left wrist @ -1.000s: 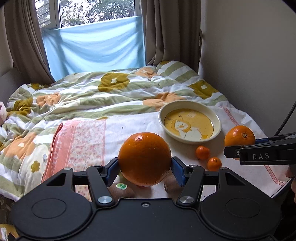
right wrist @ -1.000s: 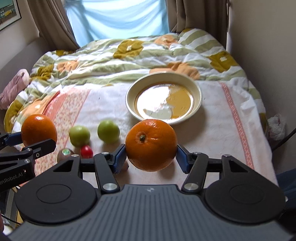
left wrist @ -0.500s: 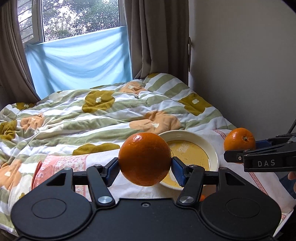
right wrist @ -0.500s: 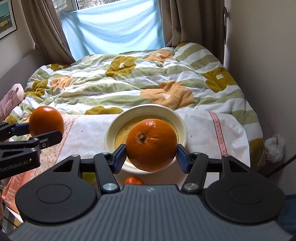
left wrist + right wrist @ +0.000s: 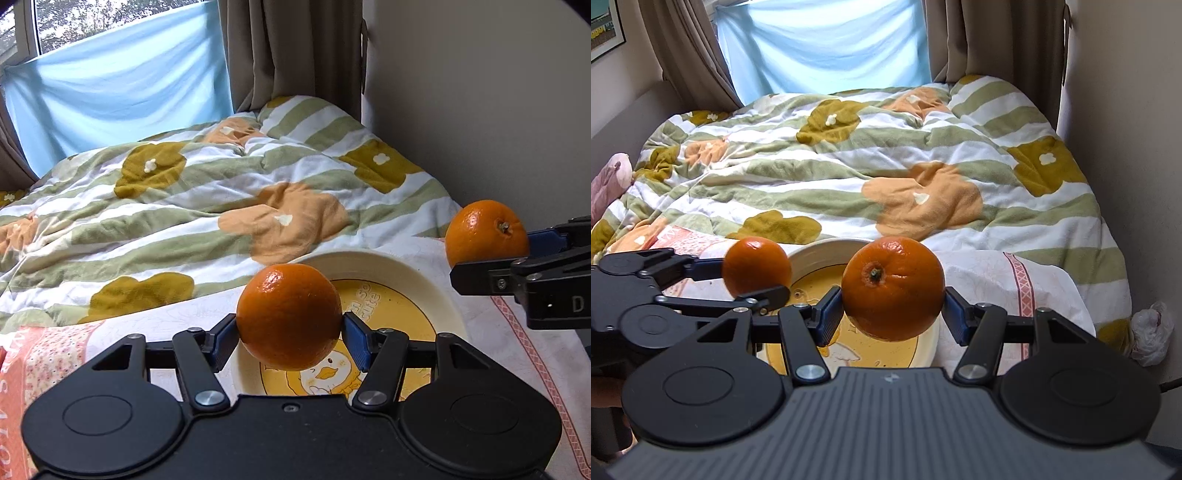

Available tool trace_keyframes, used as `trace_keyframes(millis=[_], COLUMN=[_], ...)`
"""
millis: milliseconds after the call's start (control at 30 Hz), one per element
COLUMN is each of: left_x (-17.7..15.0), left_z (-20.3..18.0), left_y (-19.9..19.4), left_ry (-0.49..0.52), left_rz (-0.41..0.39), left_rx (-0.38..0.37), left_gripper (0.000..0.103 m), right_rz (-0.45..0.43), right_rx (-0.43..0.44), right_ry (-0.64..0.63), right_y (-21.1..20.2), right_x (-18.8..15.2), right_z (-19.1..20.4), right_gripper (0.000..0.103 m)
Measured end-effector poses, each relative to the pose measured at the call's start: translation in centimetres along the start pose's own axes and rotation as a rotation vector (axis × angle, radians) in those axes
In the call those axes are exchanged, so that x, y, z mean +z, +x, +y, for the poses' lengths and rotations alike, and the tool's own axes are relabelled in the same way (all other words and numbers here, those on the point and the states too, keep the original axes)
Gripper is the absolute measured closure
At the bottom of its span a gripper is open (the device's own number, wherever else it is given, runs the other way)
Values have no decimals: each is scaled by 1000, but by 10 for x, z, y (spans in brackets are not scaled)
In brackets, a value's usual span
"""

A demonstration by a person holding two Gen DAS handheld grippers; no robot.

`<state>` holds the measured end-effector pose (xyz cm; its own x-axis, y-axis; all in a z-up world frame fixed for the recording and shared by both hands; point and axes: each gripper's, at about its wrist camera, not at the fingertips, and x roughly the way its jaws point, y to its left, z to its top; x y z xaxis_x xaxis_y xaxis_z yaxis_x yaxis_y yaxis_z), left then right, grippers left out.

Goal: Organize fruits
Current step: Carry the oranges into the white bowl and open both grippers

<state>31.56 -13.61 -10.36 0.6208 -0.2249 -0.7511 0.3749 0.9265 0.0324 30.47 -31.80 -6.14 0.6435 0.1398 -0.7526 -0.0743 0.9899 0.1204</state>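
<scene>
Bedroom; a bed [image 5: 960,155] under a flowered, striped quilt, curtains and a blue sheet over the window behind. At the bed's near end lay a white cloth [image 5: 491,332] with a cream plate [image 5: 439,295] on it, a yellow duck picture in its well.

Two oranges, both in the air over the plate. Left orange [image 5: 289,316] was clamped between the blue pads of the left gripper [image 5: 289,334], above the plate's near left part. Right orange [image 5: 893,288], stem toward the camera, was clamped in the right gripper [image 5: 893,317], above the plate's right half.

Step judged: carrying both fruits to the plate, delivery nearly there. Next move would call for lowering each until it rests in the well, then opening the jaws, keeping the two apart so they don't knock or roll out.

Both grippers tilted downward, side by side, close together.
</scene>
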Motion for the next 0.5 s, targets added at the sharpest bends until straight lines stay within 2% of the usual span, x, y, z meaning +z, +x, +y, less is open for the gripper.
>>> trace_keyframes(millis=[167,400,467,500], left_x=[7,10,12,14], left_z=[-7,-5,-5,-5], left_y=[31,54,54,53], left_ry=[71,108,124,132], left_rz=[33,74,54,44], left_rx=[4,-25,-28,-27], left_gripper=[38,38,28,17], right_rz=[40,69,76,79], right_rx=[1,-19,-26,-27], right_ry=[36,86,95,99], right_y=[26,47,50,51], right_x=[-2,-5,-5,-5], right_z=[-11,-17,-18,-18], right_gripper=[30,30,30,30])
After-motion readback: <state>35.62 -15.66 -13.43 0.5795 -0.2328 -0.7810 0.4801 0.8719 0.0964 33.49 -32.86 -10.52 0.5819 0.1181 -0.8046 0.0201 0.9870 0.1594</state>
